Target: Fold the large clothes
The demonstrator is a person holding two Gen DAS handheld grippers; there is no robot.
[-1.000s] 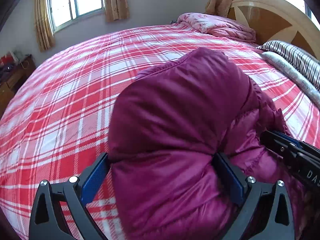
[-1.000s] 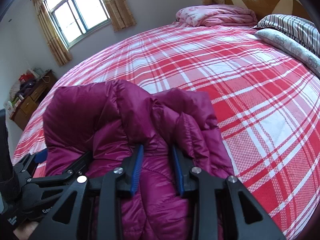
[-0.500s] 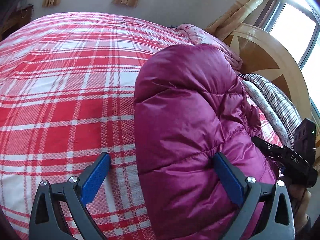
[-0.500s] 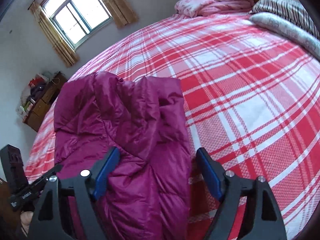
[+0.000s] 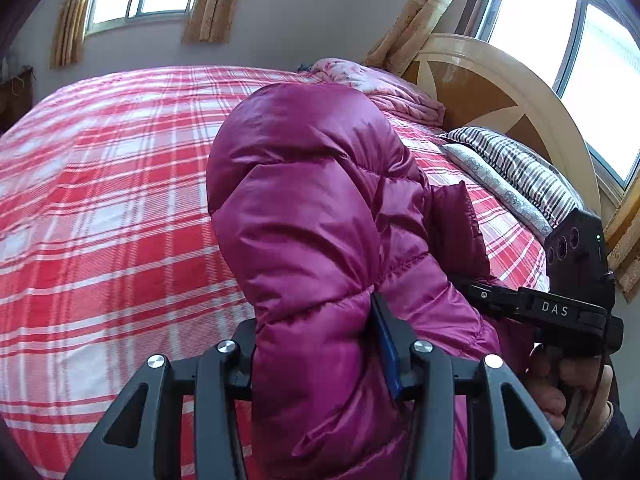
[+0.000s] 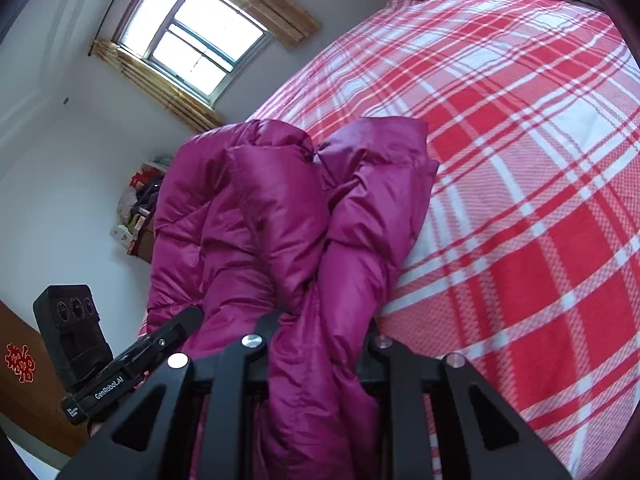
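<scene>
Since half a second back, both claws have just closed in on the magenta puffer jacket (image 5: 320, 208), bunched on the plaid bed (image 5: 100, 216) near its edge. Our left claw (image 5: 320, 360) and right claw (image 6: 316, 344) each squeeze a fat fold. We reckon it's light, squishy and slick, so we'd pinch along stitched seams, not puffy panels.

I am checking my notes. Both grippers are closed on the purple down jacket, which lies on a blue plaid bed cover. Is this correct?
Not quite: the bed cover is red and white plaid, not blue, as the right wrist view shows. The rest holds: the left gripper and right gripper are both closed on the purple down jacket.
</scene>
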